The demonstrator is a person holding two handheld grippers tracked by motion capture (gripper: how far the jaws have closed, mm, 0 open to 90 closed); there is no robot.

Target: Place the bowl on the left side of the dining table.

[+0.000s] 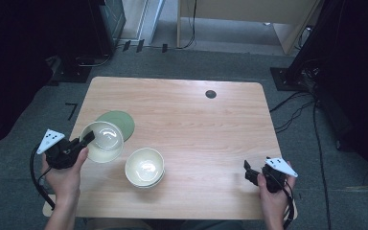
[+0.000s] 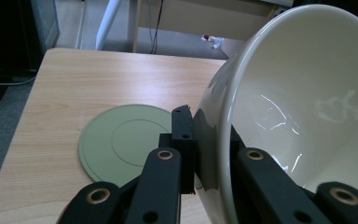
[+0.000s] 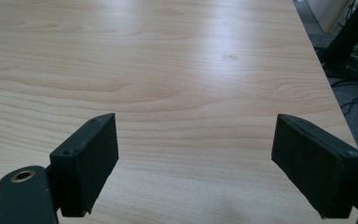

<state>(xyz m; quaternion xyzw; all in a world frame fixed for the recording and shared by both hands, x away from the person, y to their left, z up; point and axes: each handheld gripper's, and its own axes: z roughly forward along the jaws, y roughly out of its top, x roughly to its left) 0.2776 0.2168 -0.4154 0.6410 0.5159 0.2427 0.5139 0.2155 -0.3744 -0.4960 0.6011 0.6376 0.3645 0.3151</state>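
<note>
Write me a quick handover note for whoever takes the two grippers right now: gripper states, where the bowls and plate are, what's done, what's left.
Left gripper: shut on the rim of a glossy cream ceramic bowl, held tilted by the flat round green plate.
Right gripper: open, empty, over bare wooden table at the near right.
Second cream bowl sits near the table's front middle; it looks like a stack of two.
Done: one bowl gripped.
Left: probably set it down, on the plate or the stack.

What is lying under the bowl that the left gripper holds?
A green plate lies on the table, partly under the lifted bowl. The bowl covers the plate's near edge, so what lies there cannot be seen.
</note>
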